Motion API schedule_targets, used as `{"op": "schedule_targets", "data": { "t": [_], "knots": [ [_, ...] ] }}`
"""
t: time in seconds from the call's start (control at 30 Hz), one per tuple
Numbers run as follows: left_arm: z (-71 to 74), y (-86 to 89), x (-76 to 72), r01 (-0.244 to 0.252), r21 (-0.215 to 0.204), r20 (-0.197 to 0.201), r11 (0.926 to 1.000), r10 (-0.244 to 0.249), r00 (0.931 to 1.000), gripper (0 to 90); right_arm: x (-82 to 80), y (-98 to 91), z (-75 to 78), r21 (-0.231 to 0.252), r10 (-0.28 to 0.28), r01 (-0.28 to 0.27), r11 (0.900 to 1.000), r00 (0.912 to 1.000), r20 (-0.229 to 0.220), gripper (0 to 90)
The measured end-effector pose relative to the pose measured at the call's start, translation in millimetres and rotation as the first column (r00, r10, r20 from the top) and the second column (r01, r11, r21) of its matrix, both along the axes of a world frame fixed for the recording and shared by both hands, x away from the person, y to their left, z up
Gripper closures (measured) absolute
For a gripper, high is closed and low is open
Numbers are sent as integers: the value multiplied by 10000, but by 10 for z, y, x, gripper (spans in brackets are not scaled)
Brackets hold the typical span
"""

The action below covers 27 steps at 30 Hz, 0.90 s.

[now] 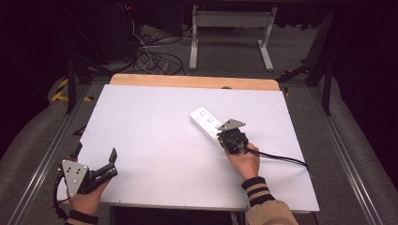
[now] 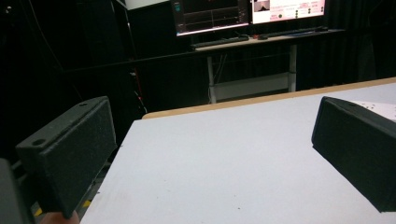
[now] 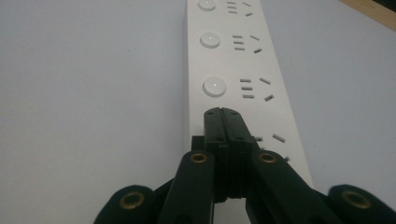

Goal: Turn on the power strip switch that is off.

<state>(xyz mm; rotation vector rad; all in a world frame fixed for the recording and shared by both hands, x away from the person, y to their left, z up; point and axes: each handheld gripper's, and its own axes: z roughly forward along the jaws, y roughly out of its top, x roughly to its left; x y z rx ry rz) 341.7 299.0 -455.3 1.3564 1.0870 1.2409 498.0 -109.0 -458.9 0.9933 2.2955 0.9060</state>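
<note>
A white power strip (image 1: 204, 119) lies at an angle right of the table's middle, with round buttons and socket slots along its top (image 3: 233, 60). My right gripper (image 1: 221, 135) is over its near end, jaws shut together with nothing between them. In the right gripper view the gripper's tips (image 3: 223, 112) sit on or just above the strip, in line with the row of round buttons (image 3: 214, 87); I cannot tell if they touch. My left gripper (image 1: 95, 153) is at the table's near left corner, open and holding nothing, and its pads (image 2: 70, 149) stand wide apart.
The white table top (image 1: 155, 131) has a wooden strip along its far edge (image 1: 192, 81). A black cable (image 1: 281, 159) trails right from the right gripper. Beyond the table are floor cables (image 1: 155, 58), a white desk frame (image 1: 230, 28) and monitors (image 2: 247, 11).
</note>
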Motion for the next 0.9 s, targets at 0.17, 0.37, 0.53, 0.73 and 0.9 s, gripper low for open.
{"op": "schedule_targets", "data": {
  "t": [0.17,0.37,0.53,0.73,0.9],
  "knots": [
    [2,1,-4,-24,0,38,10000,24,10000,2,-7,5,-13,-10,-57,57,10000,10000,50,900],
    [2,4,-6,-17,-26,13,10000,17,10000,2,-15,15,-28,-16,-130,131,9999,9998,176,900],
    [-1,-5,-3,35,26,-11,10000,-35,10000,2,-19,15,-31,5,-174,174,9998,9997,176,900],
    [0,-3,-8,-1,4,9,10000,1,10000,2,-23,14,-38,40,-217,217,9998,9995,209,900],
    [-1,-2,-9,20,0,18,10000,-20,10000,2,-26,14,-43,98,-296,294,9995,9994,191,900]
  ]
}}
